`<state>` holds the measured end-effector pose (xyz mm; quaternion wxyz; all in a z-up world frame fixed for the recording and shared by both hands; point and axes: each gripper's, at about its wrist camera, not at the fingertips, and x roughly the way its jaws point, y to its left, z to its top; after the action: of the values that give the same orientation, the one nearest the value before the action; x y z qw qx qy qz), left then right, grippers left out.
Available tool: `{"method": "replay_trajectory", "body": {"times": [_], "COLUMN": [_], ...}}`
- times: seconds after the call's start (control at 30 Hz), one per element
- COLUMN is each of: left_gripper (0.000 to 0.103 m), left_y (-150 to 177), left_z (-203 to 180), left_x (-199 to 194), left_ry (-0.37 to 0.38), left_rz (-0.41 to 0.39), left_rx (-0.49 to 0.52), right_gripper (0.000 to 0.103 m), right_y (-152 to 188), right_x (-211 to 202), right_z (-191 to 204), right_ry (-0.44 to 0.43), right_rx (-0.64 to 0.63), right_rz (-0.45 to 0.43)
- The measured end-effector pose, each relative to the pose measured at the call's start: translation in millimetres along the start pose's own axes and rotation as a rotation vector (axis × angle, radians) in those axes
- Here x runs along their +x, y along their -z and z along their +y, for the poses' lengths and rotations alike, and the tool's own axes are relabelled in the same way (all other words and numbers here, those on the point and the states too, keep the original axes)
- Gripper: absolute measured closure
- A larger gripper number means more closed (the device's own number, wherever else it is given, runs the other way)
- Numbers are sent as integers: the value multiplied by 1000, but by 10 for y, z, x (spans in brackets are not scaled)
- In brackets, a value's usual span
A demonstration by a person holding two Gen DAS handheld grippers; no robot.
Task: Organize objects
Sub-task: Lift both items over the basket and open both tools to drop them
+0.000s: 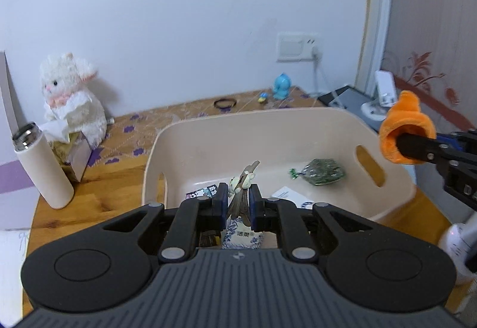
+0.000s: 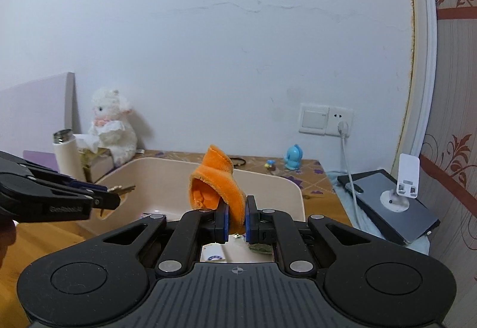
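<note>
The wooden table (image 1: 98, 197) carries a patterned mat along the wall side, and on it sits a cream plastic basket (image 1: 298, 125) with handle slots in its ends. Both grippers hang above this basket.

Behind the basket's left end, a white plush lamb (image 1: 71, 95) sits against the wall, leaning on a tissue box (image 1: 79, 153). A cream flask (image 1: 44, 170) with a steel neck stands just beside that box. At the right end of the table lies a dark tablet (image 2: 393, 203) with a white stand (image 2: 402, 182) on it.

The left gripper (image 1: 237, 203) is pressed together on a bunch of keys (image 1: 241, 185) with a small pale charm; the keys stick up and forward from between the pads, over the basket interior. The right gripper (image 2: 237, 223) pinches an orange fabric piece (image 2: 216, 182), which rises above the pads and folds open toward the left, over the basket's right end.

Inside the basket lie a green wrapped packet (image 1: 325, 171), a white card (image 1: 290, 195), a blue-and-white sachet (image 1: 241, 234) and a small printed black-and-white item (image 1: 202, 192).

Near the wall stand a blue figurine (image 1: 281, 86), a dark hair band (image 1: 225, 103) and a tiny blue-and-yellow trinket (image 1: 263, 98).
</note>
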<state>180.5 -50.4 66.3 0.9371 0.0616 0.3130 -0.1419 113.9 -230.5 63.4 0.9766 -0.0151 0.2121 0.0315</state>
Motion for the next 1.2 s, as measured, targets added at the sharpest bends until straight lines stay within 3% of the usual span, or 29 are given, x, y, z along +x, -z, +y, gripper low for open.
{"method": "replay_trajectory", "body": {"times": [0.33,0.63,0.7,0.77,0.83,0.87,0.9,1.03,1.2], "left_gripper": [87,91,91,89,76,50,34,22,21], "left_y": [102,136,128,119,107,95,85,28,-11], "left_z": [-13,-12,-21,-26,-16,-7,2,7,-10], "left_x": [807,910,894,863,830,804,768,585,429], "left_ry": [-86,-71,-67,-68,-64,-67,-73,-67,-70], "left_rz": [188,236,237,231,230,228,217,157,135], "left_rx": [-19,-19,-19,-16,-19,-26,-34,-58,-48], "right_gripper": [94,92,81,58,42,39,38,12,8], "right_y": [130,214,215,207,192,178,161,102,49], "right_x": [597,822,829,800,741,709,673,533,352], "right_z": [-7,37,48,50,40,41,40,37,40], "right_ry": [27,24,23,20,17,19,22,28,19], "right_rx": [-22,-53,-58,-57,-56,-57,-57,-59,-48], "right_rz": [145,248,259,254,234,227,222,190,162]}}
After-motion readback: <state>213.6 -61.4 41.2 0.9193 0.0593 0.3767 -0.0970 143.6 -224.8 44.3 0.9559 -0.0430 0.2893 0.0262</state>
